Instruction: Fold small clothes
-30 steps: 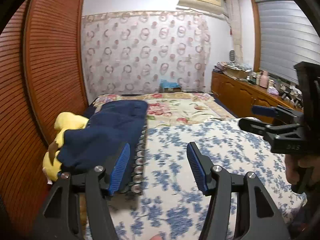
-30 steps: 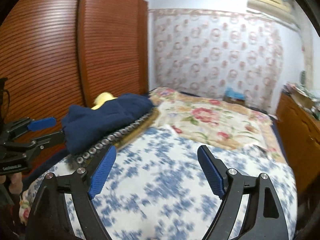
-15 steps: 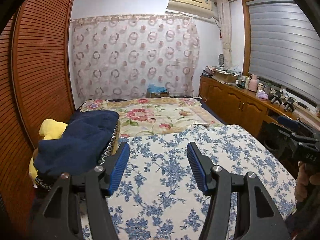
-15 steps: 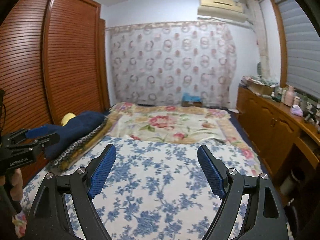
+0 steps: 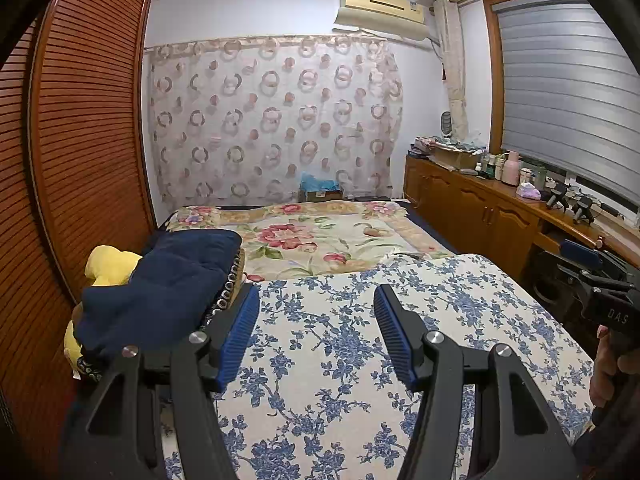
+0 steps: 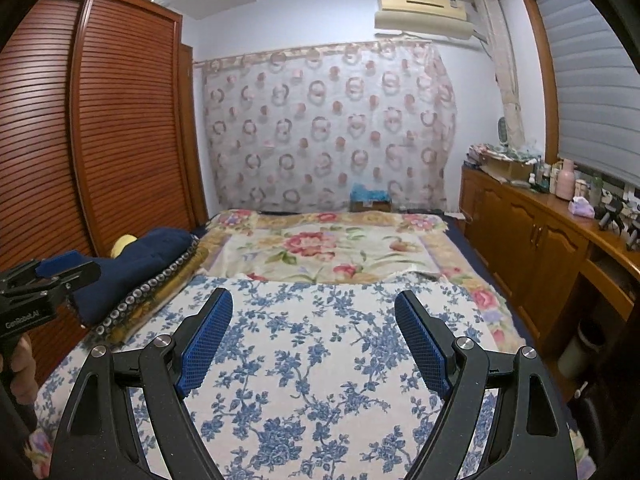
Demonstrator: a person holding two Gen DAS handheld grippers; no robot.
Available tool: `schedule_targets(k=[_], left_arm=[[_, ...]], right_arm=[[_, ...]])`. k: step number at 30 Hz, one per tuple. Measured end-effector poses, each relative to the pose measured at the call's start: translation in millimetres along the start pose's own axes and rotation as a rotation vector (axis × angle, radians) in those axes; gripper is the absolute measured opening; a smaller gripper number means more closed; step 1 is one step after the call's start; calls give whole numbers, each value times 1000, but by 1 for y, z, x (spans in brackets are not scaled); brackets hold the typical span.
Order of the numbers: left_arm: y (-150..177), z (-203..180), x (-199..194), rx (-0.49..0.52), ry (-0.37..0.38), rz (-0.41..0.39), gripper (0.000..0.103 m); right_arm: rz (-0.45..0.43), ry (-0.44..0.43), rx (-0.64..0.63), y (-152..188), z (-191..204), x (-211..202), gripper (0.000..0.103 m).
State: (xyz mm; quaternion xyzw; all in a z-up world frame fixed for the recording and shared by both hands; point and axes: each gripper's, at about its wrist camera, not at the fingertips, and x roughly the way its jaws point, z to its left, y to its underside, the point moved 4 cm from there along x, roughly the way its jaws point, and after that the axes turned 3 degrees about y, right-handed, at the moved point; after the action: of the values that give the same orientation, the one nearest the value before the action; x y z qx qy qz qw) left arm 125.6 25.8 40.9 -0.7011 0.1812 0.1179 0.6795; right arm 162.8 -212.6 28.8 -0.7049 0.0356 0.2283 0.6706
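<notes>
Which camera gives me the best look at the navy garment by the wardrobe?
The left wrist view. There the navy garment lies close and nearly whole, draped over a yellow toy. In the right wrist view the garment is farther off at the edge, partly hidden behind the left gripper.

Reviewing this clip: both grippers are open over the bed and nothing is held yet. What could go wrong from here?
1. The dark navy folded garment lies at the bed's left edge, on a yellow plush toy; the open left gripper might pinch the toy too, or push the pile off the edge.
2. The blue-flowered white bedcover lies loose under the open right gripper; a low grasp could snag it.
</notes>
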Motion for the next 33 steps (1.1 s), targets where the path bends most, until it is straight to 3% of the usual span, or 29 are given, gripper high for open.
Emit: schedule_targets(k=[33], left_arm=[[-5,6,-8,7,-12,-13,59]], right_arm=[[-2,-2,0,0,-1,0,85]])
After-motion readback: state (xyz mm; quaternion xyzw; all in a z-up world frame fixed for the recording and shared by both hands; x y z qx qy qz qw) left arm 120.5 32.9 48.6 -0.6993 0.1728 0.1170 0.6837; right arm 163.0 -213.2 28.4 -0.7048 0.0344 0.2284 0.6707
